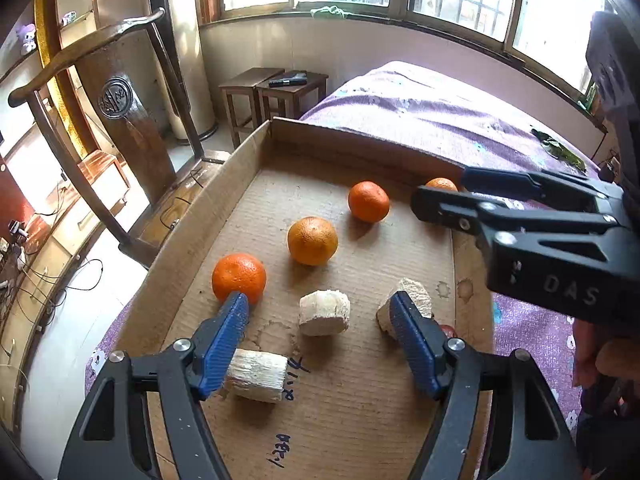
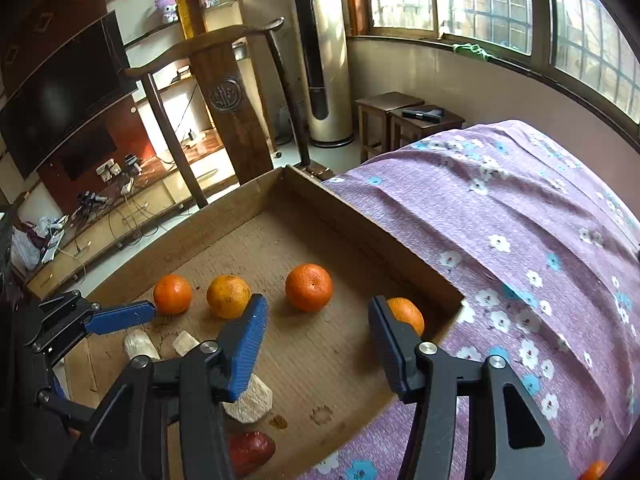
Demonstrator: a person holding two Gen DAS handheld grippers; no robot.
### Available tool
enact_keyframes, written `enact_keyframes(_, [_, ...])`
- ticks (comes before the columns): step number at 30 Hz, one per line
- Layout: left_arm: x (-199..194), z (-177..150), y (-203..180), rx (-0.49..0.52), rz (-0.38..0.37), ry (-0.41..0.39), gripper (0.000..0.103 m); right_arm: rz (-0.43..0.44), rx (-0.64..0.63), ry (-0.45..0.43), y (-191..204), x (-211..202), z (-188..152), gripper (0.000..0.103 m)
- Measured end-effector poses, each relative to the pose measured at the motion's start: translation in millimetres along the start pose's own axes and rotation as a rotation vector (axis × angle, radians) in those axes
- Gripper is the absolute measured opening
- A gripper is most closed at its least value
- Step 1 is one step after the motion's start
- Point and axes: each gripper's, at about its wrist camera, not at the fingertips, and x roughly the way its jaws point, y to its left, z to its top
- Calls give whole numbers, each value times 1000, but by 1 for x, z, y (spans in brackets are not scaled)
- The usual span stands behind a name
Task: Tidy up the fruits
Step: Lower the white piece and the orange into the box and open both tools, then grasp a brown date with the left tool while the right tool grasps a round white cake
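- Where the cardboard tray (image 1: 248,152) lies on the purple flowered bedspread (image 2: 520,220), we see four oranges in a loose row across its floor: one (image 1: 239,278) nearest the left wall, a paler, dimpled one (image 1: 312,241) beside it, a third (image 1: 368,201) further along, and a fourth (image 2: 406,314) close to the far right corner.
- Their skins are bright and pitted; none touches another.
- Nearer us lie three pale, fibrous cut pieces (image 1: 324,312), and a dark red fruit (image 2: 250,452) sits at the near edge.
- Our left gripper (image 1: 320,316) hangs with fingers wide, nothing pressed between them; one pale piece lies between the tips, clear of both pads.
- Our right gripper (image 2: 318,336) is parted too and grips nothing; the fourth orange shows just behind its right finger (image 2: 390,344).
- The tray has low walls on the left and far sides; its floor between the oranges and the pale pieces is bare.
- A wooden chair (image 1: 120,120) stands beyond the left wall.
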Motion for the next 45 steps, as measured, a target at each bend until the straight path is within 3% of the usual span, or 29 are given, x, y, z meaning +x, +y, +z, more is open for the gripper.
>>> enact_keyframes(6, [-16,-3,-20,9,8,-62,80,-56,59,-43,-12,-43,-32,68])
enact_keyframes(9, [-21,-6,-38,40,4,-76,80,-47,135,-44,-27,-64,-50,77])
enact_keyframes(17, [-31,-10,-88,89,-56,-92,81,-161,209,-69,-61,-120,-96,78])
enact_keyframes(28, [-30,-17,-162,171,-156,-66,81,-331,337,-37,-126,-180,-170,79])
enact_keyframes(34, [-24,-18,-194,204,-203,-30,81,-361,412,-27,-160,-194,-199,79])
enact_keyframes(40, [-14,-18,-226,247,-245,15,81,-365,411,-10,-171,-191,-205,79])
enact_keyframes(45, [-10,-19,-247,270,-263,43,81,-458,406,-12,-185,-191,-203,78])
